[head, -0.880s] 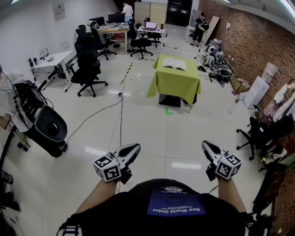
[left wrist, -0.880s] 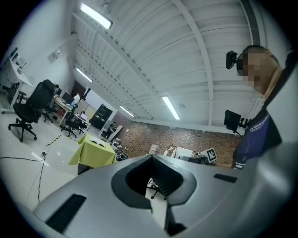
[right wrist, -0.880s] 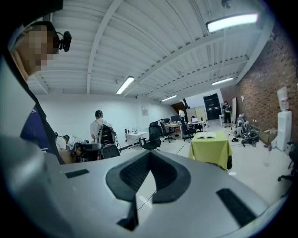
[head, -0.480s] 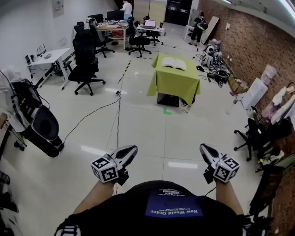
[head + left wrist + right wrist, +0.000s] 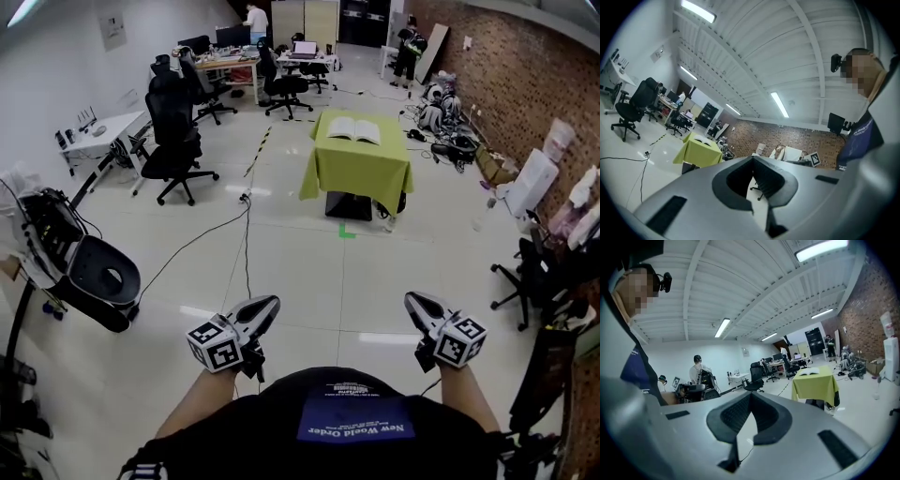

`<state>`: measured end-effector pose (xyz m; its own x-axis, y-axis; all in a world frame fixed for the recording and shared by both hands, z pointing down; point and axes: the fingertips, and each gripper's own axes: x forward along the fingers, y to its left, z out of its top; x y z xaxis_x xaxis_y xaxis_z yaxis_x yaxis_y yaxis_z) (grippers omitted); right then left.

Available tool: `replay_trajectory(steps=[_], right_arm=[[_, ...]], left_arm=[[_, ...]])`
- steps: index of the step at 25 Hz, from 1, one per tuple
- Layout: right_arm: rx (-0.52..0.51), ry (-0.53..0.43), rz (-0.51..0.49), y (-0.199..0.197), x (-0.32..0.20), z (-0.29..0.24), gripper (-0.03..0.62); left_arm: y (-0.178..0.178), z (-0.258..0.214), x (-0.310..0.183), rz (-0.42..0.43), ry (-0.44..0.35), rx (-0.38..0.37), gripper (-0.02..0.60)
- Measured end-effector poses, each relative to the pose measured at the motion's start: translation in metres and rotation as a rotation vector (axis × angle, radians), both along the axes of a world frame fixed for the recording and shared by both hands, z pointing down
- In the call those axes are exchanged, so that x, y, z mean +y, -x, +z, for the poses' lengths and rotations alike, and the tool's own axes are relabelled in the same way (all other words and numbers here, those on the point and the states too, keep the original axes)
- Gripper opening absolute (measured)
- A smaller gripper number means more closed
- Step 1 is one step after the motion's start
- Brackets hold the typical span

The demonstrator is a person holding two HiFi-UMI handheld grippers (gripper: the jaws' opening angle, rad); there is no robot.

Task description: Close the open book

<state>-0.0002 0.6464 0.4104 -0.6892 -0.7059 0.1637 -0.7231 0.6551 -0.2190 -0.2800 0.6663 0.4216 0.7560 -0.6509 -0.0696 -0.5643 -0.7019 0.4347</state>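
Head view: the open book (image 5: pixel 354 129) lies on the green-draped table (image 5: pixel 356 178) at 12 o'clock, well apart from both grippers. The left gripper (image 5: pixel 270 304), at 7 o'clock, and the right gripper (image 5: pixel 412 300), at 5 o'clock, have fingers together, holding nothing.

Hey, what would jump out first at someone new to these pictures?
Probably the bright yellow-green table standing alone mid-floor, with the open book lying on top. Then the left gripper and right gripper low in the head view, both shut and empty, well short of the table.
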Motion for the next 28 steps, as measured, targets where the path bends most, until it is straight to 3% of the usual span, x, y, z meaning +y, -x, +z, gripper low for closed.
replay_trajectory(steps=[8, 15, 22, 28], right_arm=[[0.007, -0.038, -0.075, -0.086, -0.078, -0.029, -0.014], [-0.009, -0.046, -0.079, -0.134, -0.117, -0.028, -0.014], [-0.027, -0.028, -0.052, -0.154, -0.148, -0.020, -0.014], [0.004, -0.045, -0.014, -0.136, -0.188, -0.023, -0.014]], left_arm=[[-0.097, -0.033, -0.065, -0.047, -0.039, 0.020, 0.006], [-0.141, -0.035, -0.105, -0.055, -0.027, 0.002, 0.006], [-0.161, -0.042, -0.146, -0.025, -0.032, -0.006, 0.006], [-0.143, -0.035, -0.197, 0.014, -0.031, 0.026, 0.006]])
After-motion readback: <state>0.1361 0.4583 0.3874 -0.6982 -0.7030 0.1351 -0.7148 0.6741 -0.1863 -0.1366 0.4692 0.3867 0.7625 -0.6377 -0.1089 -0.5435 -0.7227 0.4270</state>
